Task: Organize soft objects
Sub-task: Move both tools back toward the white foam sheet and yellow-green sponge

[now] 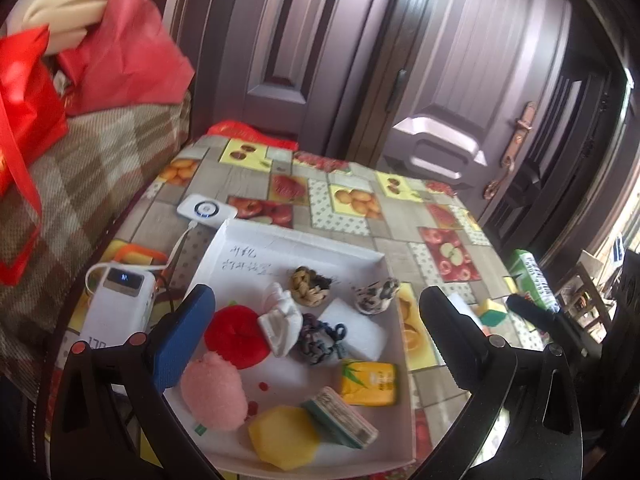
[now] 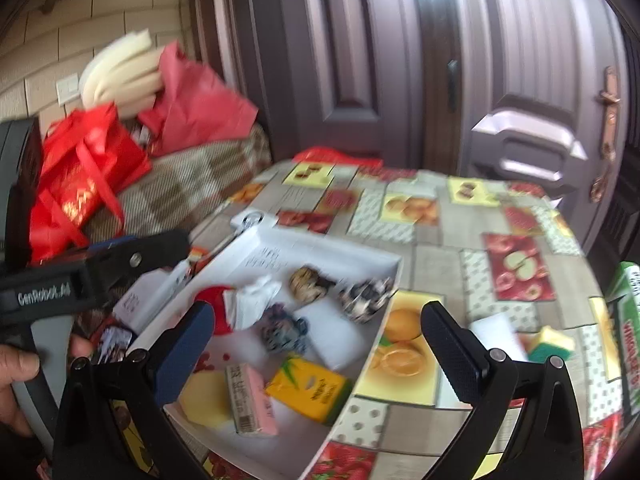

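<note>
Most soft items sit in the tray [image 1: 240,240]; sponge [image 1: 493,312] remains on tabletop [image 1: 400,236]. Left claw [image 1: 316,332] and right claw [image 2: 316,344] both spread, empty.

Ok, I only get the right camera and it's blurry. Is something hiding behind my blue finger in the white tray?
Observer: Yes, the left camera shows a fluffy pink ball in the white tray, at its near left corner.
Operator: And that red thing, what is it?
Observer: A round red plush, touching the white cloth beside it.
Operator: Anything left of the tray?
Observer: A white power bank lies there on the table, its little screen lit.
</note>
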A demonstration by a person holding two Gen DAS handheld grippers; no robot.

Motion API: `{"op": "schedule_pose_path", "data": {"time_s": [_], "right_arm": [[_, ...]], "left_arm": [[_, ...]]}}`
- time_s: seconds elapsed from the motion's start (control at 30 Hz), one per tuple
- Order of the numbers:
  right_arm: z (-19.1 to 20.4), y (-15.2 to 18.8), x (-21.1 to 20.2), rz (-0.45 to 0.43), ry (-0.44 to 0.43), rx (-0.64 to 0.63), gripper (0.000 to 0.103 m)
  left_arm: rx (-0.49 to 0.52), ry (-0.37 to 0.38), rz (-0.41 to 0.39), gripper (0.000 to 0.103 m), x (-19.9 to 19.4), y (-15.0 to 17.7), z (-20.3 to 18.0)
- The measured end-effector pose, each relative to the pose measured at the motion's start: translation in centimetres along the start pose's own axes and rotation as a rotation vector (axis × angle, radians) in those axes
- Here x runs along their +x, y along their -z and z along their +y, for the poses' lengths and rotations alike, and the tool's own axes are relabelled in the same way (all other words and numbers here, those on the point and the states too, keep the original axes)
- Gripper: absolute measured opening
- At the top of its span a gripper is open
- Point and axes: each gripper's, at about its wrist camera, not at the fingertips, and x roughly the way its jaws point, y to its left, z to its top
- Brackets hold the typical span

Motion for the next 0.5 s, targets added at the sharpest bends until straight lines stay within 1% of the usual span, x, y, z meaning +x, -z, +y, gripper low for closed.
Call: {"op": "schedule_pose_path", "data": {"time_s": [0.07, 0.13, 0.27, 0.4, 0.5], "right_arm": [[-1.4, -0.9, -1.9, -0.052, 0.03, 0.026, 0.103], [-3.5, -2.3, -4.6, -0.13, 0.075, 0.07, 0.103], [-9.2, -4.8, -11.5, -0.307, 0.207, 0.174, 0.103], [-12.7, -6.0, -16.2, -0.37, 0.307, 0.202, 0.103], [-14.0, -6.9, -19.3, -0.435, 0.356, 0.181, 0.103]], "left_arm": [[0.005, 0.021, -0.021, 0.103, -1.2, -0.7, -0.5], [0.018, 0.038, -0.053, 0.103, -2.6, -2.0, -1.1], [0.08, 0.066, -0.134, 0.103, -5.3, -4.6, -3.3], [0.158, 0.107, -0.18, 0.103, -6.5, -7.6, -6.7], [0.214, 0.134, -0.216, 0.103, -7.2, -9.9, -10.2]]}}
